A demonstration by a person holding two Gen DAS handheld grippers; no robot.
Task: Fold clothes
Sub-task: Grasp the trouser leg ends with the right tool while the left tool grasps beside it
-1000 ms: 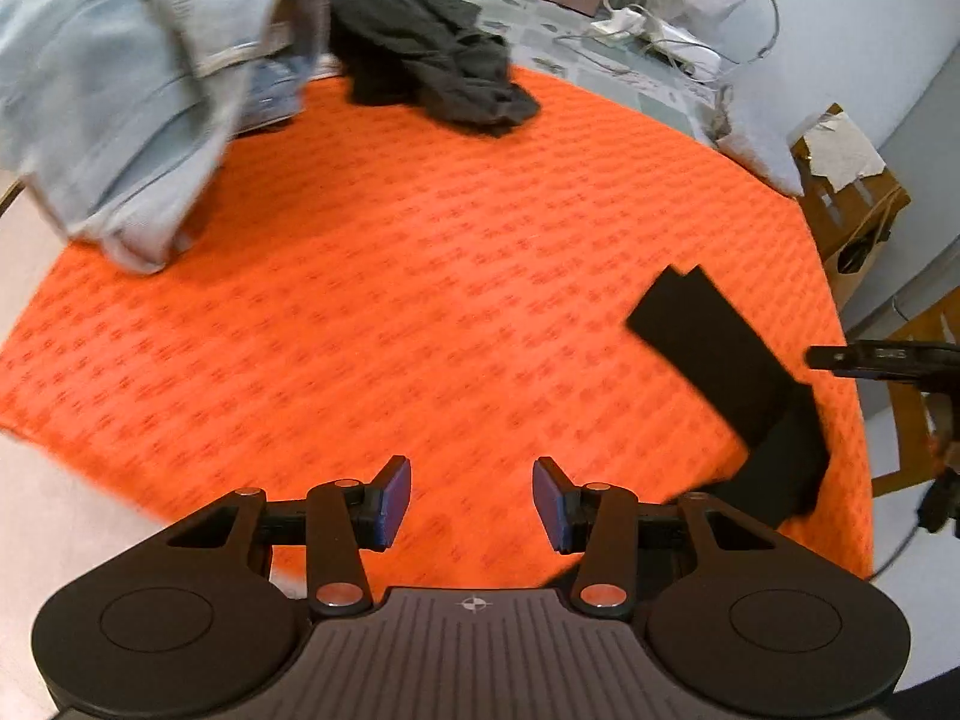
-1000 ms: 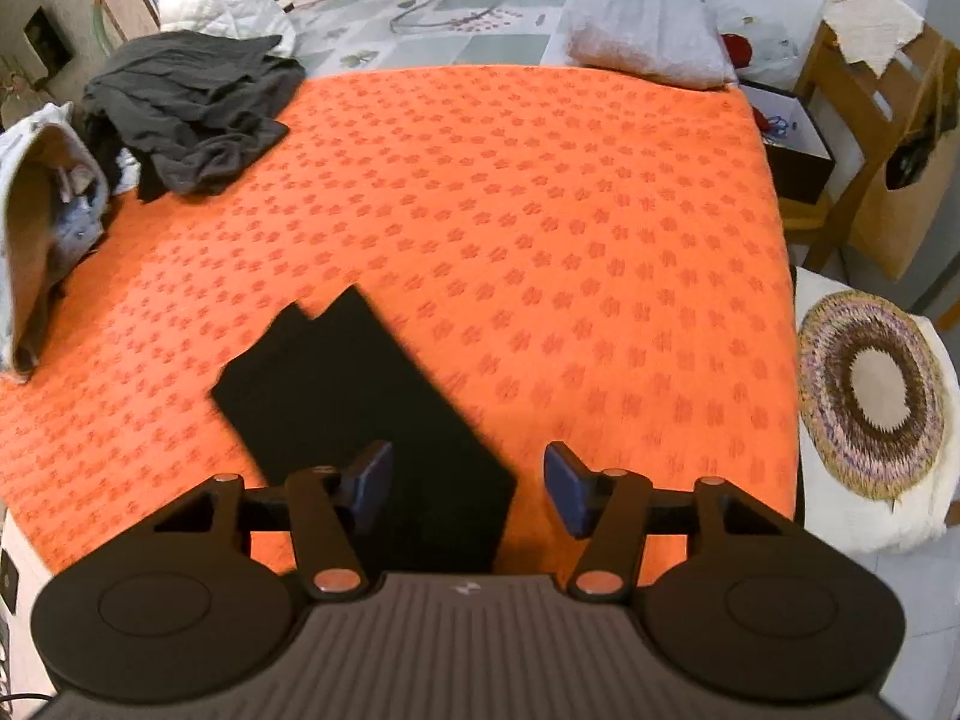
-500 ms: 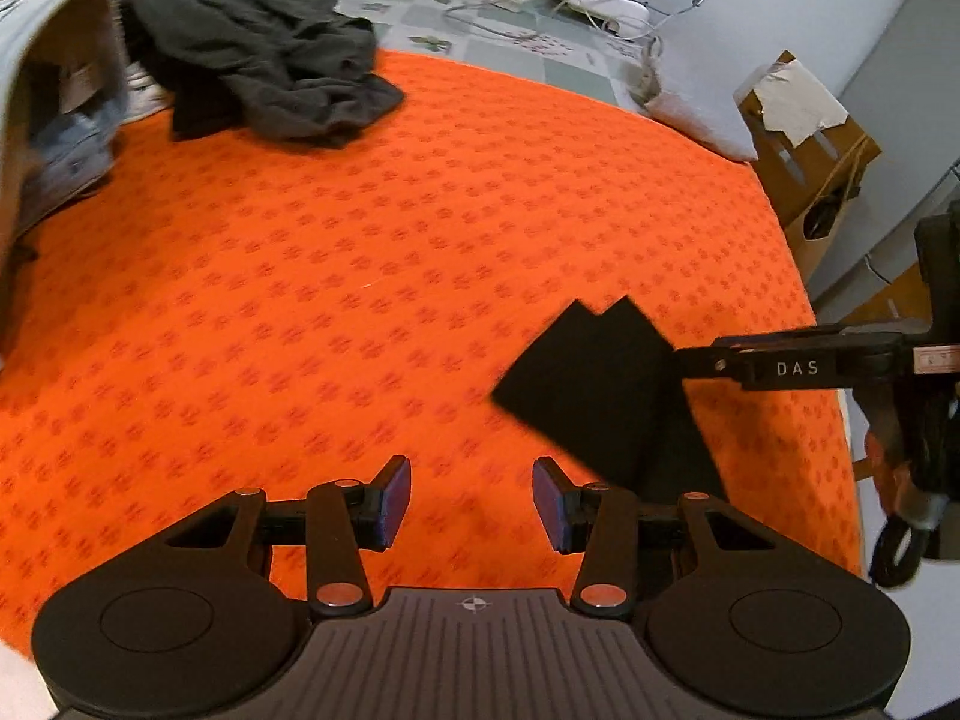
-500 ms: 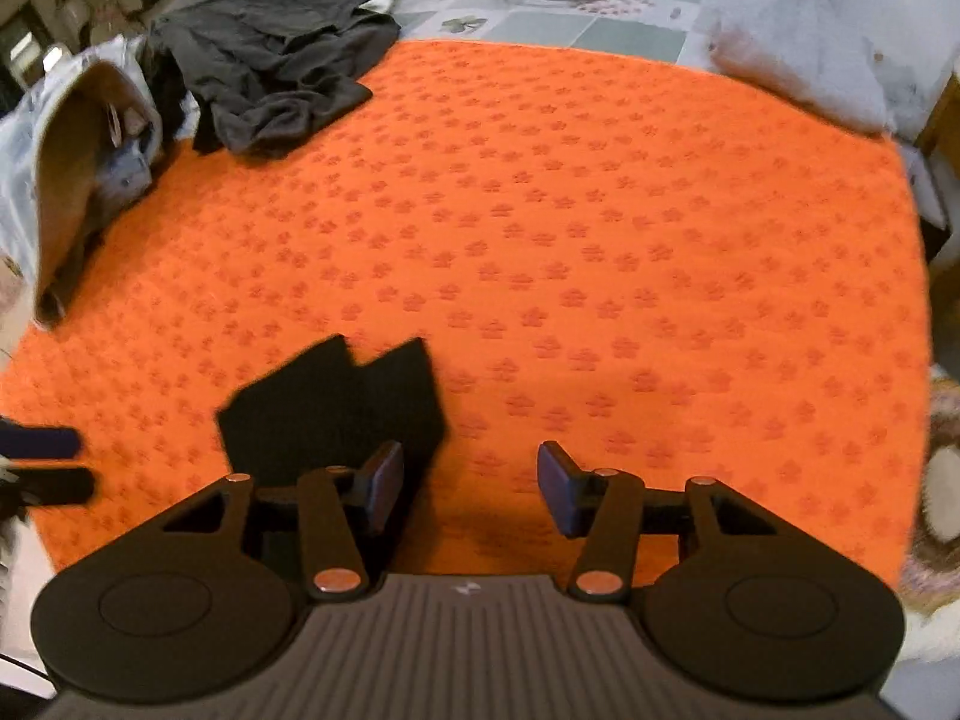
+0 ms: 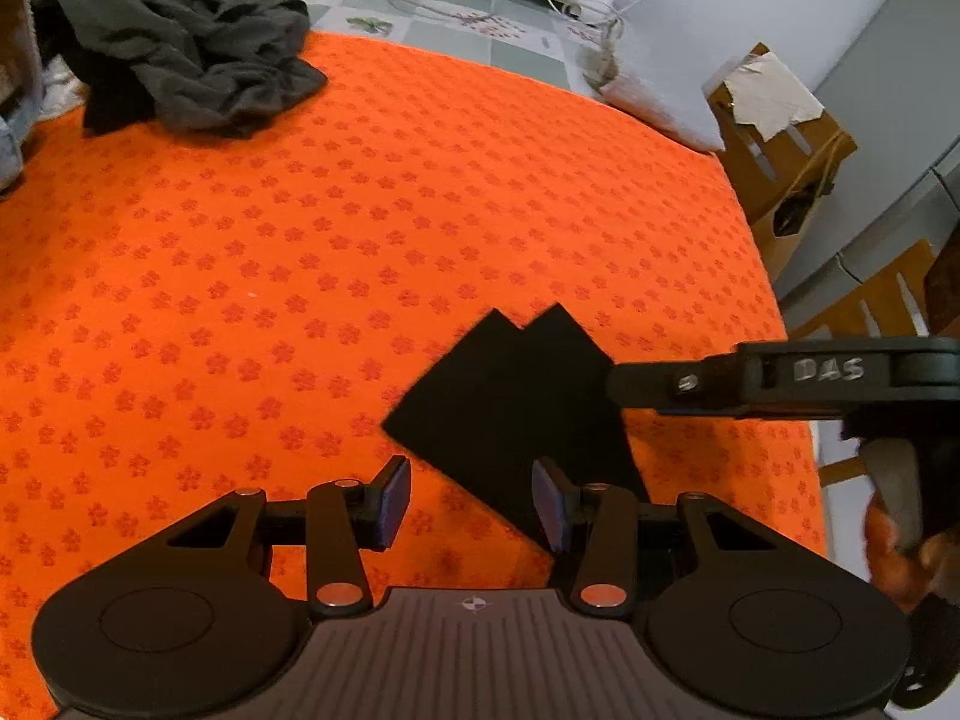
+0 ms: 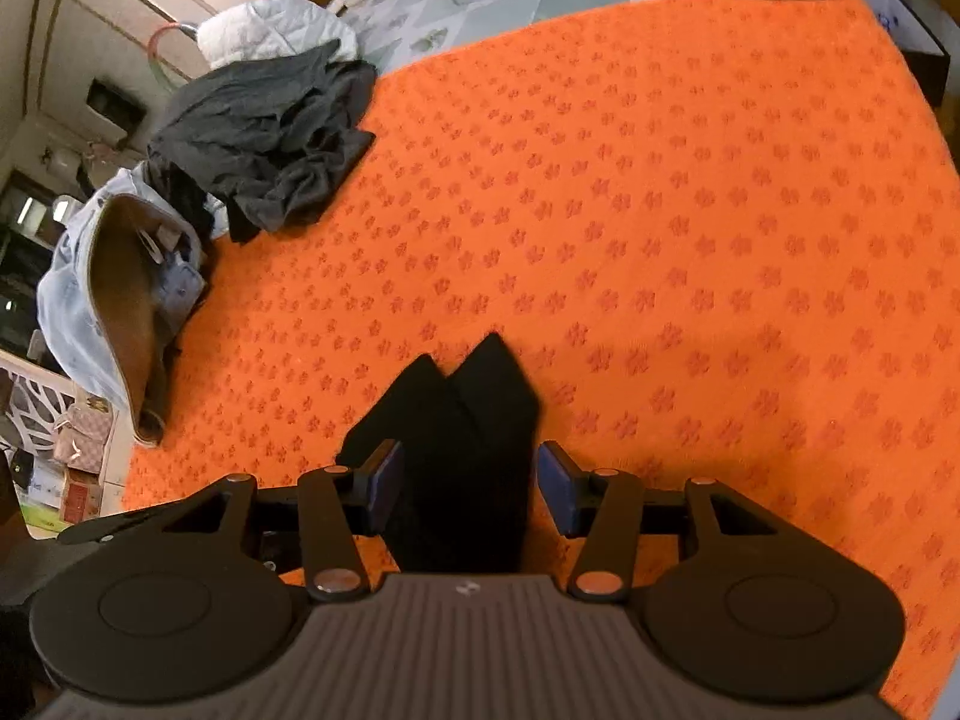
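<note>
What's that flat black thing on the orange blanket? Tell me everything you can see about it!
The black garment looks like soft, dark cloth, too dark to show seams or folds. It lies flat on the orange blanket, near its front edge. Two squared ends side by side point toward the far side, with a small notch between them. The open right hand-held gripper hangs just over its near part, and the open left hand-held gripper is at its left corner. Neither grips it.

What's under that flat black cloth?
The black cloth lies on the orange patterned cover, visible all around it. Whatever sits directly beneath is hidden.
</note>
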